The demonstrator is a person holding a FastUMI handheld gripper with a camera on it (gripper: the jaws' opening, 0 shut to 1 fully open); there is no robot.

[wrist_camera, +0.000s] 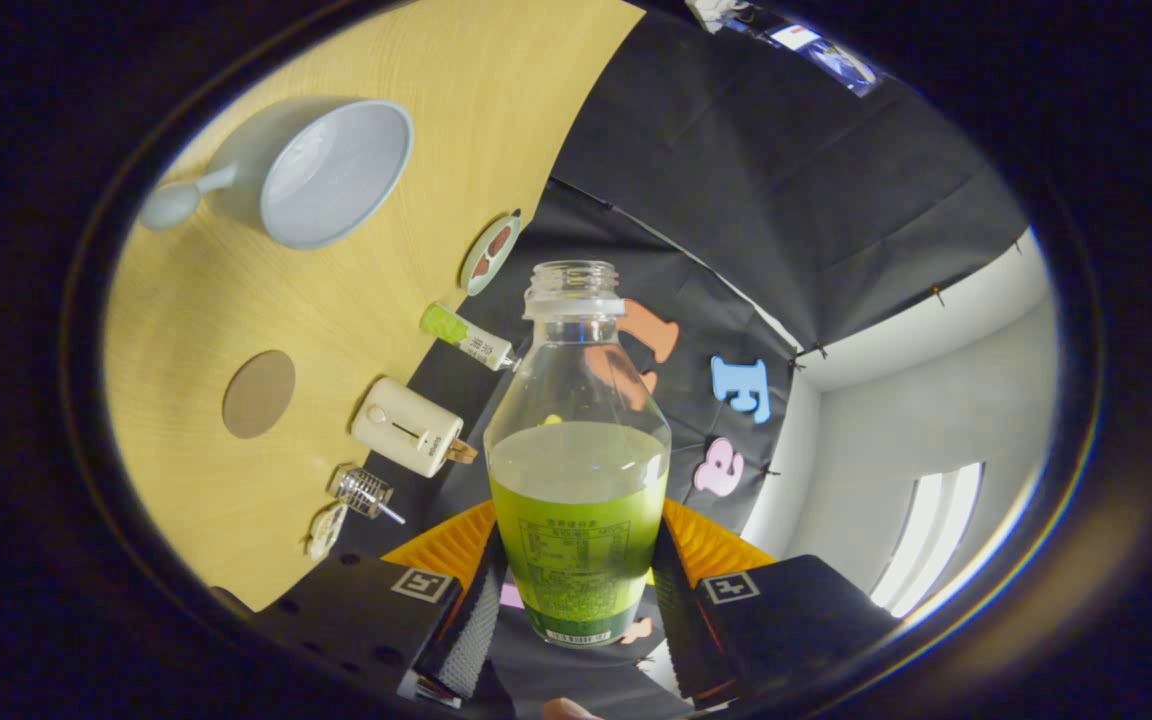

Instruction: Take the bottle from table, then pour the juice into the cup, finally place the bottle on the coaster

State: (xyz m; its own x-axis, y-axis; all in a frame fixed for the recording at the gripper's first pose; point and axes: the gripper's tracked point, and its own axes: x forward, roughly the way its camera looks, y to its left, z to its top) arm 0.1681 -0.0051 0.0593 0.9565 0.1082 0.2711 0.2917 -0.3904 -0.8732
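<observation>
Clamped between both fingers of my gripper (576,610), the uncapped bottle (578,450) of green juice hangs lifted off the table (236,480), well apart from the cup (331,175), so tipping it too early would, I judge, spill juice short.

The bottle (577,470), held between the fingers of the hand-held gripper (576,600), bears a printed label too small to read, as does the small green-and-white tube (466,337) on the bench (236,300); both fingers carry square markers.
</observation>
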